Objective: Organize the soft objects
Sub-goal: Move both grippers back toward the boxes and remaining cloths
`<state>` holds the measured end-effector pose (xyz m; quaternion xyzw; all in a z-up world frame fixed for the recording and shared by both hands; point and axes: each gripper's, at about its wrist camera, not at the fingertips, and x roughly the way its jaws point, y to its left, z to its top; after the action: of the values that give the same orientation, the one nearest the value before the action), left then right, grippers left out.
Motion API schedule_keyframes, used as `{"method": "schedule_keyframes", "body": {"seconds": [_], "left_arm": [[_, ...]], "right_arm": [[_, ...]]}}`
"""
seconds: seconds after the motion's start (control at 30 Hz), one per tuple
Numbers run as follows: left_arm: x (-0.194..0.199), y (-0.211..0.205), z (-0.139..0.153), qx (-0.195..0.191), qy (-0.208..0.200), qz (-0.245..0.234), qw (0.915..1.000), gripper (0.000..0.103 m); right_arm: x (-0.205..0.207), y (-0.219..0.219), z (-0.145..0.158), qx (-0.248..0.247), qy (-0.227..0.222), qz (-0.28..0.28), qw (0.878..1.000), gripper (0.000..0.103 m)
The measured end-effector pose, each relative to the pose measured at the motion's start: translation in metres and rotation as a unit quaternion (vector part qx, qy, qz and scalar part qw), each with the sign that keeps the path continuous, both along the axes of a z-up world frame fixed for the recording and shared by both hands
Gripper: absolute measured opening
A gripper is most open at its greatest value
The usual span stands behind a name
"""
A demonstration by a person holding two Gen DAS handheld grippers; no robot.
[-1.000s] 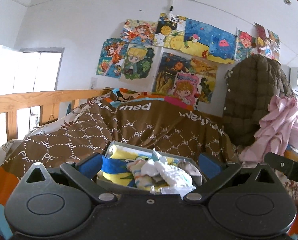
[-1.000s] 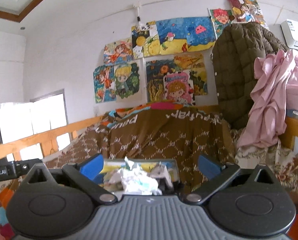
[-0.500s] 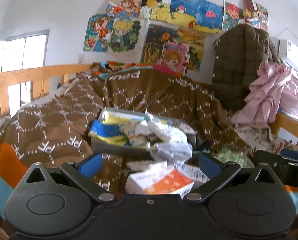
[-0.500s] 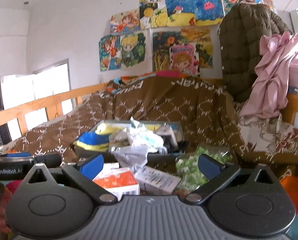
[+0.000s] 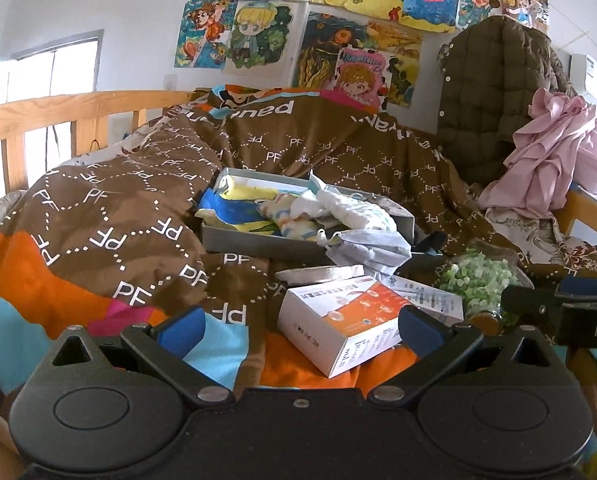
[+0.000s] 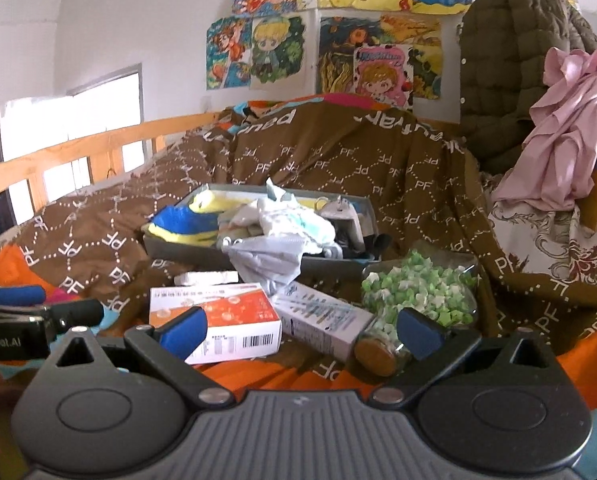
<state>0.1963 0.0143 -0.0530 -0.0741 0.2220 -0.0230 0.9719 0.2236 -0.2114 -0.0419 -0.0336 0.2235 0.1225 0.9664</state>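
- On brown quilt printed with white "PF" diamonds (image 5: 110,216), centre of both views: shallow grey rectangular tray (image 5: 254,240), heaped with soft items.
- Inside tray, far left: folded blue-and-yellow cloth (image 5: 230,204); seen again from right wrist (image 6: 182,222).
- Middle of tray: crumpled white and pastel-striped fabric pieces (image 5: 322,208), piled above rim.
- Crumpled pale grey cloth (image 5: 372,244) draped over near right rim of tray, hanging down toward boxes in front.
- Just in front of tray: white-and-orange cardboard box (image 5: 346,326), tilted, one corner toward left camera.
- Beside it, toward right: long white printed carton (image 6: 322,318), lying flat, angled.
- Flat white packet (image 6: 206,278) between orange box and tray.
- Right of cartons: clear glass jar of green and white paper stars (image 6: 414,296), lying on its side, cork stopper toward camera.
- Left gripper (image 5: 300,326): blue-padded fingers spread wide, nothing between them, held over orange-and-teal patch of quilt, short of orange box.
- Right gripper (image 6: 302,326): fingers spread wide, empty, held near orange box and jar; contact with either not determinable.
- Background: wooden bed rail (image 5: 70,108) at left, cartoon drawings on white wall (image 5: 326,20), olive quilted jacket (image 5: 494,88) and pink garment (image 5: 550,160) hanging at right.
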Motion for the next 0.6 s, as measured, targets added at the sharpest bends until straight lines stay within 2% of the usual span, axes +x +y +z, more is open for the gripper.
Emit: {"method": "schedule_keyframes", "body": {"seconds": [0.4, 0.6], "left_arm": [[0.007, 0.009, -0.006, -0.019, 0.001, 0.024, 0.9995, 0.102], [0.008, 0.013, -0.005, -0.024, -0.018, 0.042, 0.9986, 0.102]], "right_arm": [[0.008, 0.007, -0.003, -0.009, 0.001, 0.012, 1.0, 0.103], [0.012, 0.01, -0.004, -0.012, -0.004, 0.015, 1.0, 0.103]]}}
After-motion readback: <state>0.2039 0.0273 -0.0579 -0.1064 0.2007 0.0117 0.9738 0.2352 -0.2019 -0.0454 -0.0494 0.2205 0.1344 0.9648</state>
